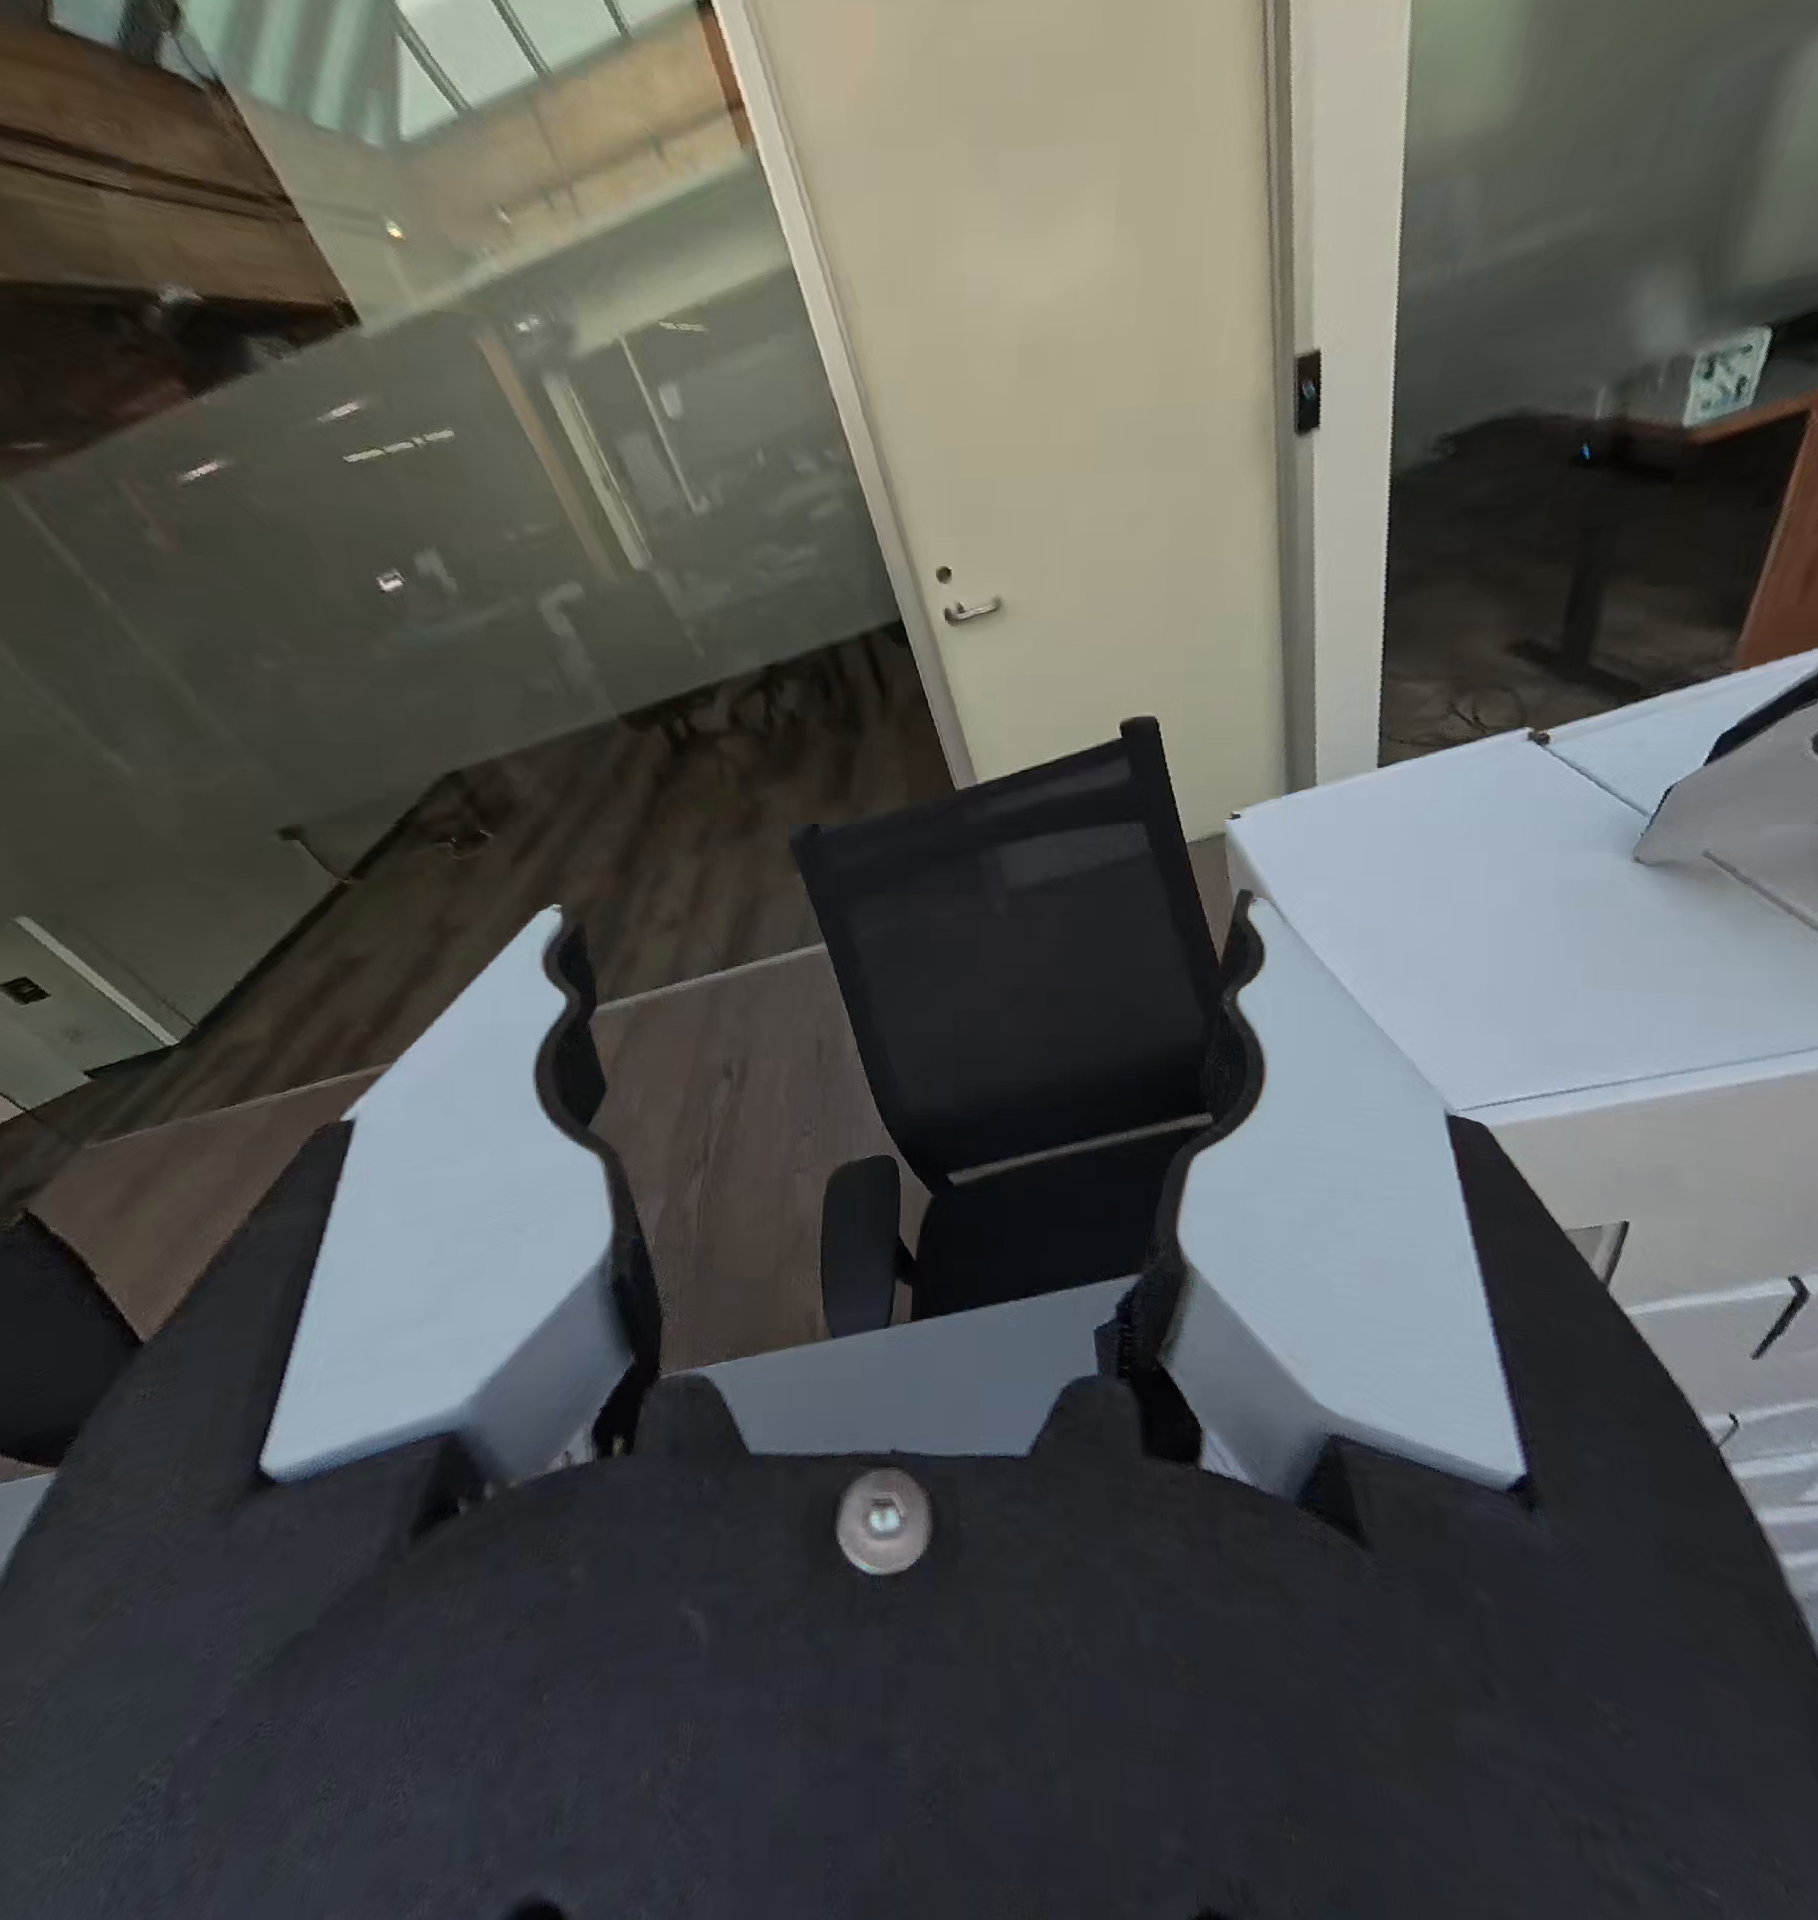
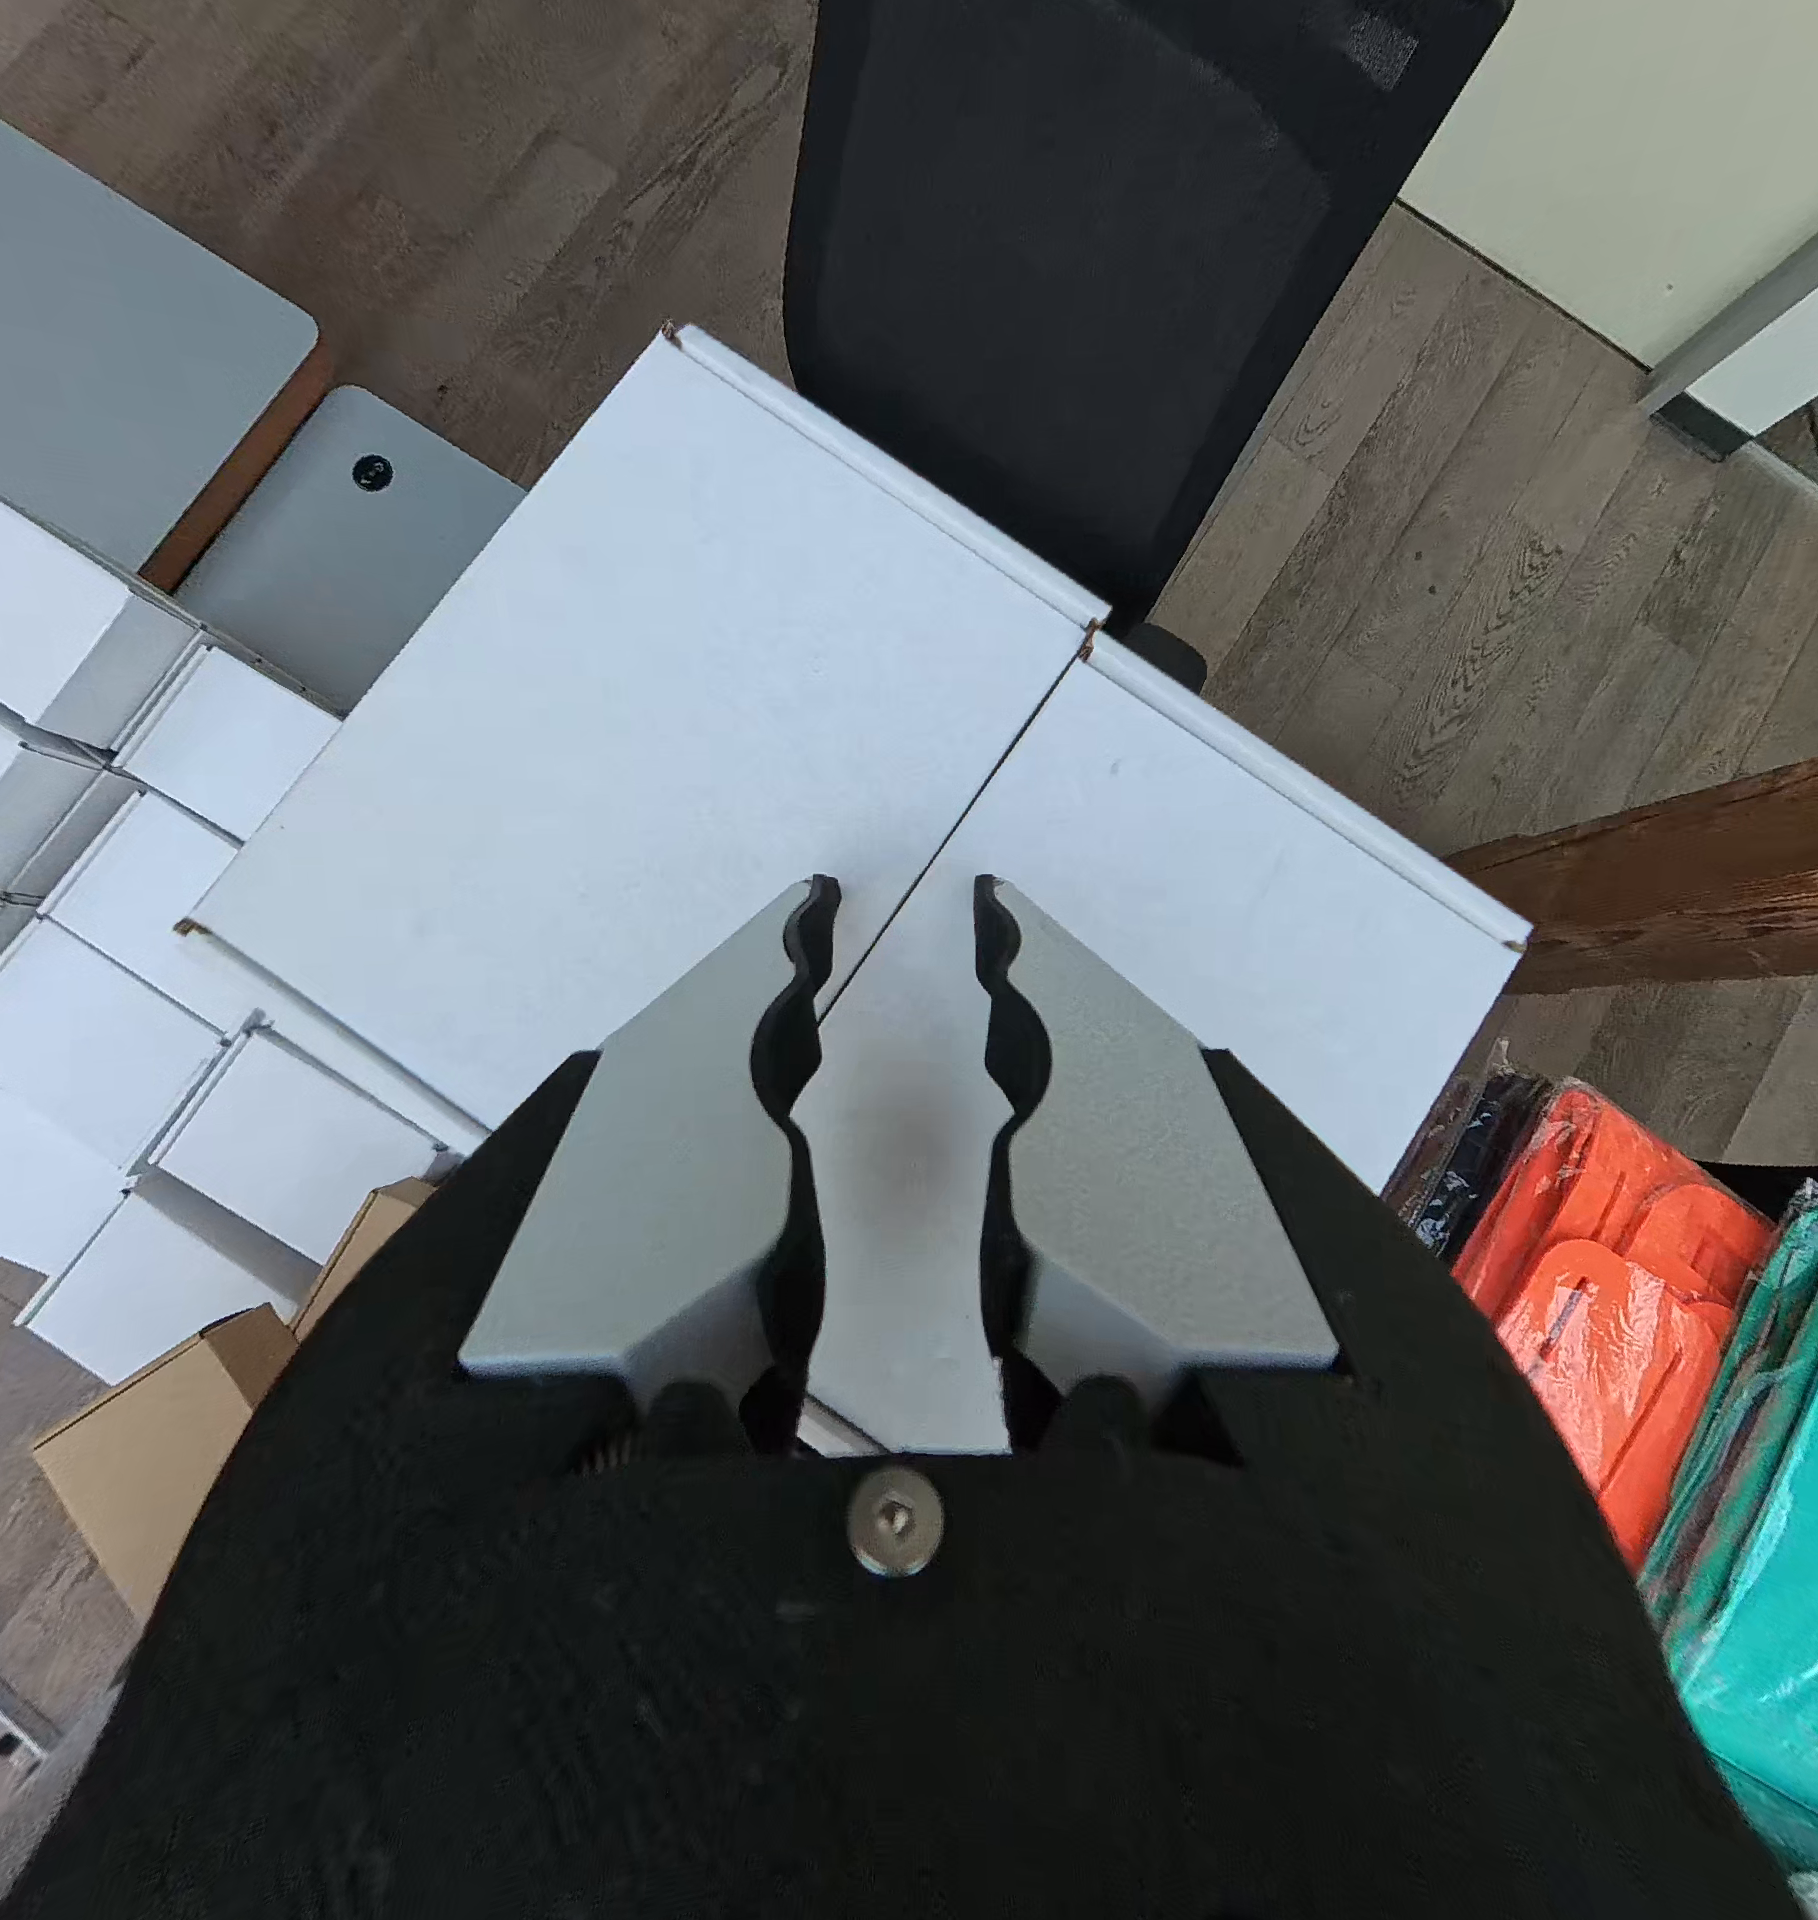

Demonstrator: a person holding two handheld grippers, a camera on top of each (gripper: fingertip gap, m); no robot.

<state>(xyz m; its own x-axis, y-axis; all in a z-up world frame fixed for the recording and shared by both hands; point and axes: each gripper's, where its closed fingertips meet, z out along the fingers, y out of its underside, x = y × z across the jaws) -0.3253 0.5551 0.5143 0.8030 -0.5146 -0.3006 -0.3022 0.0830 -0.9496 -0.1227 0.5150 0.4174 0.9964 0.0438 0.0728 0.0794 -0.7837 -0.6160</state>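
Left gripper (image 1: 900,914): we see it spread wide, empty, facing a black chair (image 1: 1019,1018). Right gripper (image 2: 907,883): parted, empty, above white boxes (image 2: 676,727).

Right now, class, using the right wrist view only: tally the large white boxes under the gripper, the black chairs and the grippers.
large white boxes: 2
black chair: 1
right gripper: 1
Total: 4

The lower part of the black chair (image 1: 1019,997) is hidden behind the fingers (image 1: 469,1226). The orange packets (image 2: 1601,1340) and green packets (image 2: 1788,1538) are cut off by the right edge. The glass partition (image 1: 385,582) is blurred.
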